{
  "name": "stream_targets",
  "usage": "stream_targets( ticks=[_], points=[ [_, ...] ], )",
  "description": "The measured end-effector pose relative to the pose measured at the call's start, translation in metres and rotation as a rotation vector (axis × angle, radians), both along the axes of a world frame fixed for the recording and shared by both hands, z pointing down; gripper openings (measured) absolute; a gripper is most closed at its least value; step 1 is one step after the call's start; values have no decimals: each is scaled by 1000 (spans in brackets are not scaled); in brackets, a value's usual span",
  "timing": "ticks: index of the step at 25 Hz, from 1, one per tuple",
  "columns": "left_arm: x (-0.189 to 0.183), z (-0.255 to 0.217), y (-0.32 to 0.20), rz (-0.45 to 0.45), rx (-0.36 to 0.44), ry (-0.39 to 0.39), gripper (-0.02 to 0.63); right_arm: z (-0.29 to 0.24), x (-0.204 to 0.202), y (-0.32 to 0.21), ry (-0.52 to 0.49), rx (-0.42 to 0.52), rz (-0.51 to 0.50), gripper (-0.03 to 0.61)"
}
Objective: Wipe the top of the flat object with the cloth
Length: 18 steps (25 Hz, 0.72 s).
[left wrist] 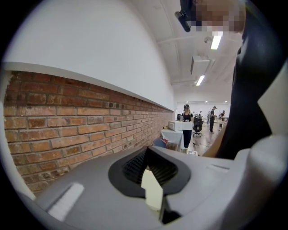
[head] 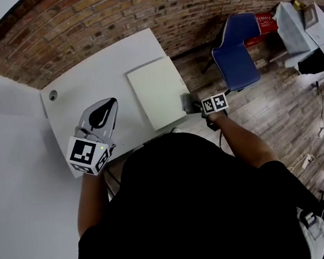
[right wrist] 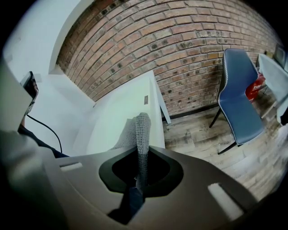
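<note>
A flat cream board (head: pixel 156 93) lies on the white table (head: pixel 89 76), toward its right end. My right gripper (head: pixel 194 103) hangs at the board's near right corner, shut on a grey cloth (head: pixel 187 101). In the right gripper view the cloth (right wrist: pixel 141 128) stands up from between the jaws of the right gripper (right wrist: pixel 139 173), above the white table (right wrist: pixel 128 105). My left gripper (head: pixel 106 107) hovers over the table left of the board, jaws together with nothing in them. The left gripper view shows the left gripper (left wrist: pixel 150 179) tilted up toward the brick wall (left wrist: pixel 67 130).
A blue chair (head: pixel 236 50) stands on the wooden floor right of the table, with grey equipment (head: pixel 305 30) beyond it. The brick wall (head: pixel 131 9) runs behind the table. A cable hole (head: pixel 53 95) sits at the table's far left. People (left wrist: pixel 186 117) stand far off.
</note>
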State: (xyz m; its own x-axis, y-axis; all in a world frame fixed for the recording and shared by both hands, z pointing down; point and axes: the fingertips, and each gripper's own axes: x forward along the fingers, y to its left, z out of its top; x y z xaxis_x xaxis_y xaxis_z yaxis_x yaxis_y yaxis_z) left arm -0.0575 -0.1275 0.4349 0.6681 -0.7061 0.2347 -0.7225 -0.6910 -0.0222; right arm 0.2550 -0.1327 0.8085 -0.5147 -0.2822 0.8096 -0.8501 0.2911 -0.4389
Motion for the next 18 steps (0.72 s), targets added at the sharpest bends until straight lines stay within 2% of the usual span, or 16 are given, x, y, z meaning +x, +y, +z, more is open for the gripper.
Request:
stream_targets(
  ticks=[11,18],
  points=[
    [0,-1,1,-1,-9,-3,2,-1,2,0,-20,-11,37,9],
    [-1,-2,0,7,-8,-1,2,-13,1,-5,-43,17,70,9]
  ],
)
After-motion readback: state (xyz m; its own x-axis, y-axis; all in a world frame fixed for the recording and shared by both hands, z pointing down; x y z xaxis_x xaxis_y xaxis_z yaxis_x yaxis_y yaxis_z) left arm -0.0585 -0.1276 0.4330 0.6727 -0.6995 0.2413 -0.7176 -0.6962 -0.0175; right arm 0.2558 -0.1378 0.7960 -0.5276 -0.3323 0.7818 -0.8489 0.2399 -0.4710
